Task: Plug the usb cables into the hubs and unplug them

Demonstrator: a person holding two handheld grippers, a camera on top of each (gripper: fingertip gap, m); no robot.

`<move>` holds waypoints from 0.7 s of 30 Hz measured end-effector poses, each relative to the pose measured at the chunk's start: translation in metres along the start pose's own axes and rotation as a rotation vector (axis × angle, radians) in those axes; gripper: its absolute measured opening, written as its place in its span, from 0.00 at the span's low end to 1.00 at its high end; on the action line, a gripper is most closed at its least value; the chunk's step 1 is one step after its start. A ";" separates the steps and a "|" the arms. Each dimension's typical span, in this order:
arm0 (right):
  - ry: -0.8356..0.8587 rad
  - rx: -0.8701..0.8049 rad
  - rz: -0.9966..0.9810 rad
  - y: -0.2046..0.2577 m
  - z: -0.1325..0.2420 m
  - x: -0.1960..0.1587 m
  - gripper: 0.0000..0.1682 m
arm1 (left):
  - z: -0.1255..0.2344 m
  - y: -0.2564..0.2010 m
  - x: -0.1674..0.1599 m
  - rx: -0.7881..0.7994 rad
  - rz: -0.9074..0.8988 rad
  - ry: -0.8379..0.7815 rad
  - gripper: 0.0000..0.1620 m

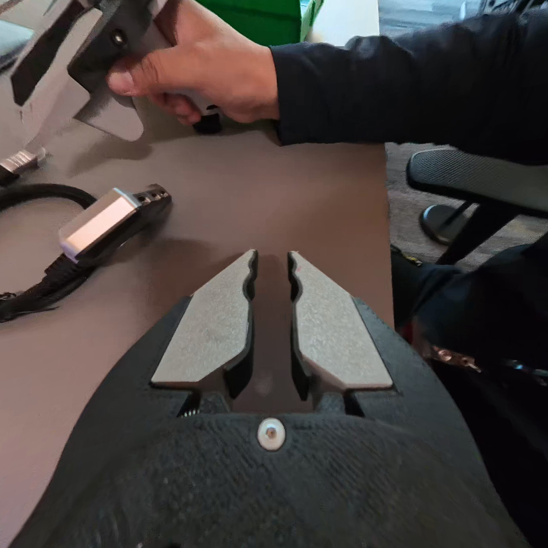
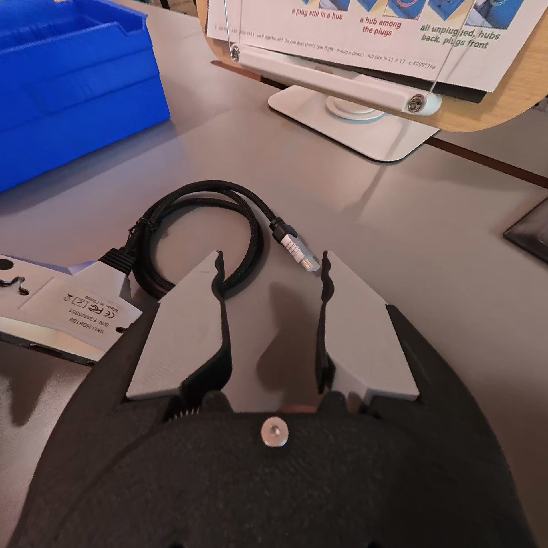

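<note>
- Left gripper [image 1: 272, 255]: jaws slightly apart, empty, above bare table [image 1: 237, 184].
- Right gripper [image 2: 272, 257]: jaws wide apart, plug [image 2: 298, 252] just ahead.
- Risk: tips likely snag the cable [image 2: 207, 225], dragging the hub [image 2: 71, 308].

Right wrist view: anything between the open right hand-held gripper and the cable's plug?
Nothing visible. The right hand-held gripper is open over bare table; the plug lies just ahead, near its right finger. The cable loops beside the left finger.

Blk textured tongs [image 1: 272, 252] body, grey wavy-edged fingers [image 1: 213, 320], silver screw [image 1: 271, 433]; dark sleeve [image 1: 400, 89].
</note>
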State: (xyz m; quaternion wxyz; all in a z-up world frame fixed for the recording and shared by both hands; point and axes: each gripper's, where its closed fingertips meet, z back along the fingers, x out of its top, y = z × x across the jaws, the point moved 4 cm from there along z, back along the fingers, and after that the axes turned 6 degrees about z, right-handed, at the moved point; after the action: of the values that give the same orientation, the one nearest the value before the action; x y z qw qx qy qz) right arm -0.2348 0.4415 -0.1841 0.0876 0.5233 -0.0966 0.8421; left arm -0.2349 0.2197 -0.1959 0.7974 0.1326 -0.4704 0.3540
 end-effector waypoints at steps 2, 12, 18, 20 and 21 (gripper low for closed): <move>0.015 -0.004 0.018 0.001 -0.002 -0.001 0.39 | 0.007 0.000 0.003 -0.024 0.029 -0.055 0.10; 0.033 0.065 0.066 0.019 -0.006 -0.001 0.42 | 0.052 -0.004 0.022 0.056 -0.048 -0.439 0.00; 0.092 -0.002 0.123 0.019 -0.008 -0.006 0.56 | 0.026 -0.013 0.013 0.043 -0.128 -0.243 0.00; 0.099 -0.020 0.131 0.018 -0.007 -0.007 0.57 | 0.023 -0.012 0.011 0.076 -0.140 -0.215 0.00; 0.100 -0.023 0.125 0.017 -0.006 -0.008 0.57 | 0.022 -0.012 0.011 0.090 -0.149 -0.206 0.00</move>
State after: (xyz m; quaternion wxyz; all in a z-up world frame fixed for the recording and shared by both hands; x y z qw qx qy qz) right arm -0.2411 0.4262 -0.1951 0.0454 0.4723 -0.1343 0.8700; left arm -0.2377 0.2042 -0.1742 0.7620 0.2385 -0.5225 0.2991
